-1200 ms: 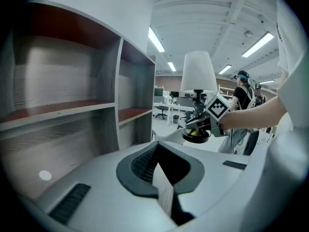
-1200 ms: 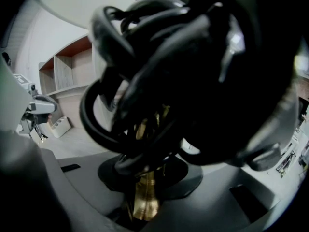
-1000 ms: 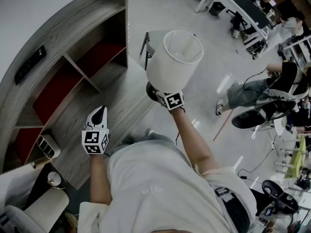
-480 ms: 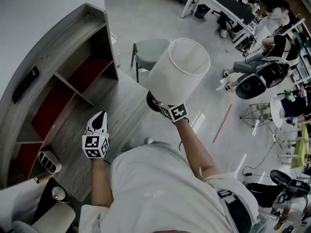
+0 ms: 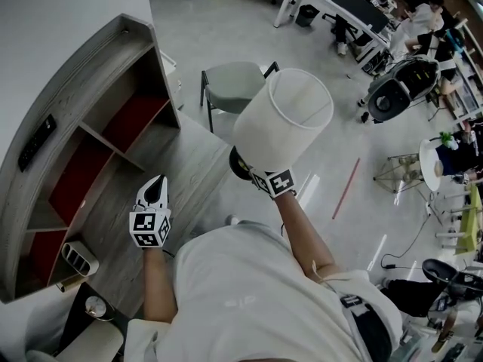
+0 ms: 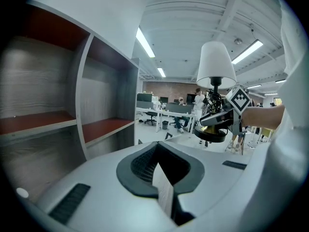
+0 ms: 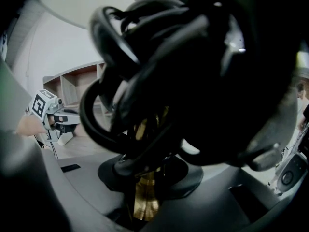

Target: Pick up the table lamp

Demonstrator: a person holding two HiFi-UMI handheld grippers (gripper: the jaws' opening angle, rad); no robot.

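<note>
On the lamp [image 6: 216, 64], the shade [image 5: 285, 119] is looking like matt white cloth or paper, can't tell which. The stem [image 7: 145, 197] is shining like polished brass, and the cord [image 7: 120, 91] bunched over it is looking like glossy black rubber or plastic. The shelf [image 5: 90, 74] at left is showing matt grey wood grain, with flat red panels [image 5: 79, 168] inside. The left gripper [image 5: 156, 181] is looking like smooth white plastic with ribbed black pads [image 6: 142, 164]. The floor [image 5: 226, 21] is coming across as smooth grey, throwing back faint glare.
</note>
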